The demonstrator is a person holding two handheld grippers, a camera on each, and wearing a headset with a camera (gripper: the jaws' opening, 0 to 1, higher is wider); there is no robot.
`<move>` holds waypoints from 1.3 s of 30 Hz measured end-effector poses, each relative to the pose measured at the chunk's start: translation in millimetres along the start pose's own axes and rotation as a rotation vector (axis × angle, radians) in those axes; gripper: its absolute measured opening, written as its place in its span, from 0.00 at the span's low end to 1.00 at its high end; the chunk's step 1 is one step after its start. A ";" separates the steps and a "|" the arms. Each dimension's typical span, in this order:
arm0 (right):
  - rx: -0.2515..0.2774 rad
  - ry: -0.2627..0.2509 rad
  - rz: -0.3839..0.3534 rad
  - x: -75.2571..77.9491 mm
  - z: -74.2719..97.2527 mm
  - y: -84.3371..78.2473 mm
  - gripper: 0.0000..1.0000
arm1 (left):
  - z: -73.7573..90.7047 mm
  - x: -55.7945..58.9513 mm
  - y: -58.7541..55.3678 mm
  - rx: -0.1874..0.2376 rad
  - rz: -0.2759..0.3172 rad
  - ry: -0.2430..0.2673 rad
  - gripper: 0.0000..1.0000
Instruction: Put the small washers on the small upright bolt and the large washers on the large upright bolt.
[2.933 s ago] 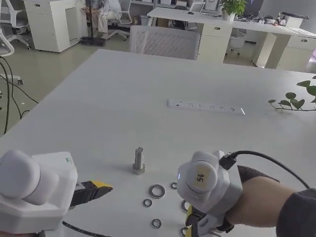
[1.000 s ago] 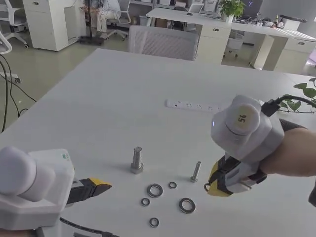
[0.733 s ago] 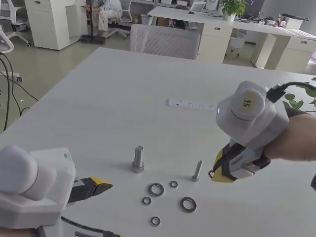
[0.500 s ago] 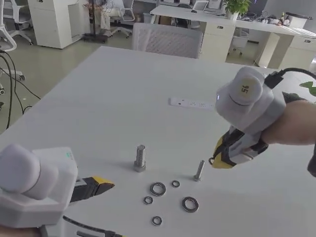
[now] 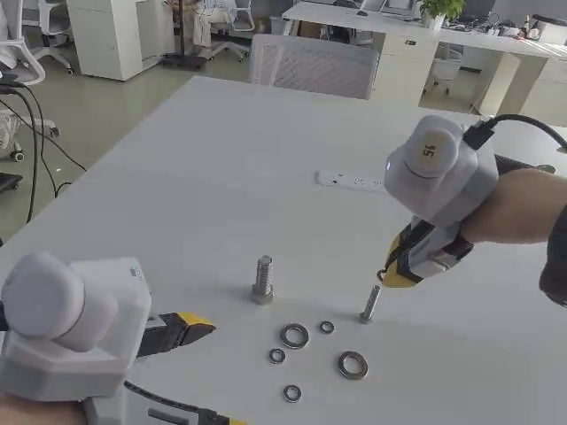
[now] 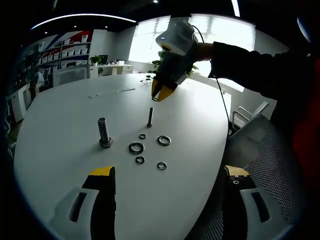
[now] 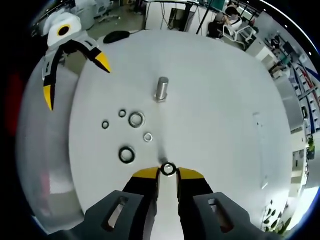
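The large upright bolt and the thin small upright bolt stand on the white table. Two large washers and three small washers lie flat in front of them. My right gripper hangs just above and right of the small bolt's top, shut on a small washer held flat between its yellow tips. My left gripper is open and holds nothing, low over the table near the front edge, left of the washers.
A white power strip lies further back on the table. A mesh chair stands at the far edge, with desks and cabinets behind it. A cable trails from the right gripper.
My right gripper rose from the loose washers with a small washer in its tips and moved back to hang just above the small bolt. The left gripper stayed put; the head camera shifted.
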State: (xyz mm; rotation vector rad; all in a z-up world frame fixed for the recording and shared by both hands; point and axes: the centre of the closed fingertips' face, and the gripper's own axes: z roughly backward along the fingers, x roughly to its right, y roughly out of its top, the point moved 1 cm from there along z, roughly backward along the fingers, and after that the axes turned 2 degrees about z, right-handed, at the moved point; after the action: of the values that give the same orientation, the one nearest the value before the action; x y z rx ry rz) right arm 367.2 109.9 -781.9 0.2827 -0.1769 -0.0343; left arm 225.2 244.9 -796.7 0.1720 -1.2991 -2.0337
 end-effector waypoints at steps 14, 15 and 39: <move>-0.024 0.032 0.001 4.4 -13.0 -2.9 0.14 | -0.8 -2.1 -1.4 -0.011 0.010 -0.002 0.87; -0.026 0.036 0.001 4.1 -13.7 -3.1 0.14 | -0.9 -2.1 -1.3 -0.011 0.010 -0.002 0.87; -0.046 0.064 -0.006 7.0 -28.7 -10.2 0.14 | -3.0 -5.6 -1.4 -0.016 0.022 0.005 0.87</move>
State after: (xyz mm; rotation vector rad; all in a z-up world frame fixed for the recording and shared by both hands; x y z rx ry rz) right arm 379.0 107.6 -810.7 0.2378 -0.1111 -0.0353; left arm 230.0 246.5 -800.8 0.1544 -1.2754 -2.0233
